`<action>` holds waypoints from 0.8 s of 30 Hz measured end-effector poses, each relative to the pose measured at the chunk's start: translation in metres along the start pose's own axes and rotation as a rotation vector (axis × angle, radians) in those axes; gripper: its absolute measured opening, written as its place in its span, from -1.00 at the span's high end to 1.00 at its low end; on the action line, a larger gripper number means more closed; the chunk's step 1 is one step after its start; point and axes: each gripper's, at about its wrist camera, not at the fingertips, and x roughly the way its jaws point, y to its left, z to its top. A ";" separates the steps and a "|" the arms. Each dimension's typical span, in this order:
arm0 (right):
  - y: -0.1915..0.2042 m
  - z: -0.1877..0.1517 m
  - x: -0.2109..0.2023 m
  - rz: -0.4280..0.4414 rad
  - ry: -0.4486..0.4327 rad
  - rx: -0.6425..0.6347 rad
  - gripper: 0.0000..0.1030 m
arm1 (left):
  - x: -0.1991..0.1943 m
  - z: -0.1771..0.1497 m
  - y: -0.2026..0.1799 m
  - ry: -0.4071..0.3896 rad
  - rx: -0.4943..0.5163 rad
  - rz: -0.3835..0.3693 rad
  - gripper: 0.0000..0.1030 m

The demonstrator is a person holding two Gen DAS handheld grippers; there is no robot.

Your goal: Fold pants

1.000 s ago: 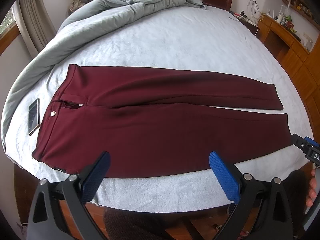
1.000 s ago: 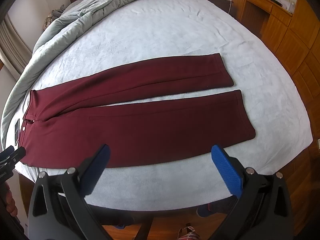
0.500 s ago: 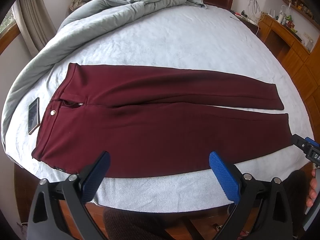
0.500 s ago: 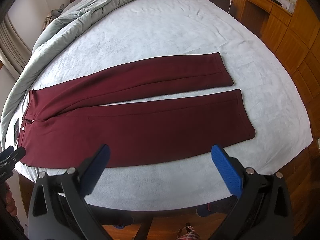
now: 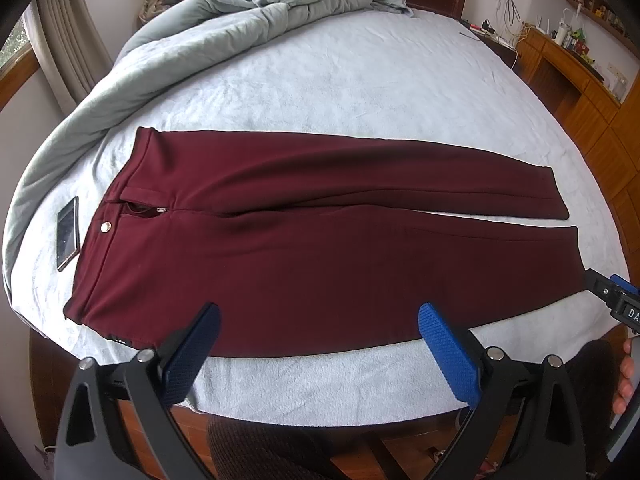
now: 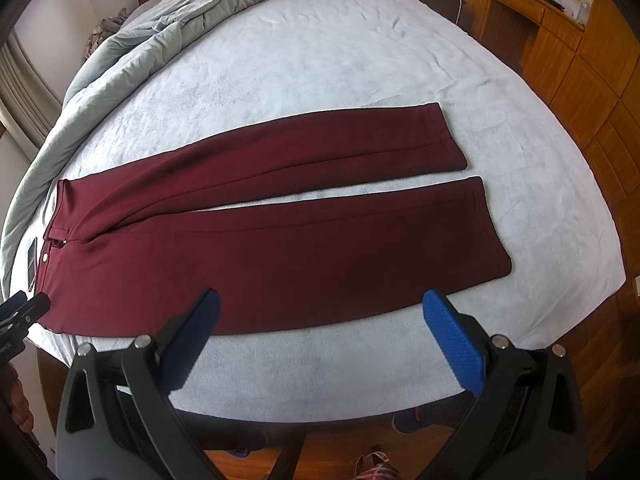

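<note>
Nothing has moved since earlier: pants (image 5: 320,248) lie lengthwise across mid-frame, waist left, beyond both released, empty tongs, left gripper (image 5: 318,344) nearer the waist, right gripper (image 6: 320,332) nearer the hems.

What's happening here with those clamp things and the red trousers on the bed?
A person holds a two-finger gripper in each hand, about to fold pants. The maroon pants lie flat and unfolded on the bed, legs slightly apart, waistband to the left near a phone. The left gripper and right gripper both hang open above the near edge, touching nothing. No fold has been made yet.
</note>
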 end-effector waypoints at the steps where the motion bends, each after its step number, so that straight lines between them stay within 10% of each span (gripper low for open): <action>1: 0.000 0.000 0.000 0.000 0.000 0.000 -0.95 | 0.000 0.000 0.000 -0.001 0.002 0.000 -0.93; 16: -0.010 0.007 0.013 0.029 0.006 -0.002 -0.95 | 0.012 0.006 -0.001 0.032 0.003 -0.001 -0.93; 24: -0.101 0.107 0.077 0.072 0.026 0.033 -0.95 | 0.060 0.071 -0.022 0.059 0.014 -0.123 -0.93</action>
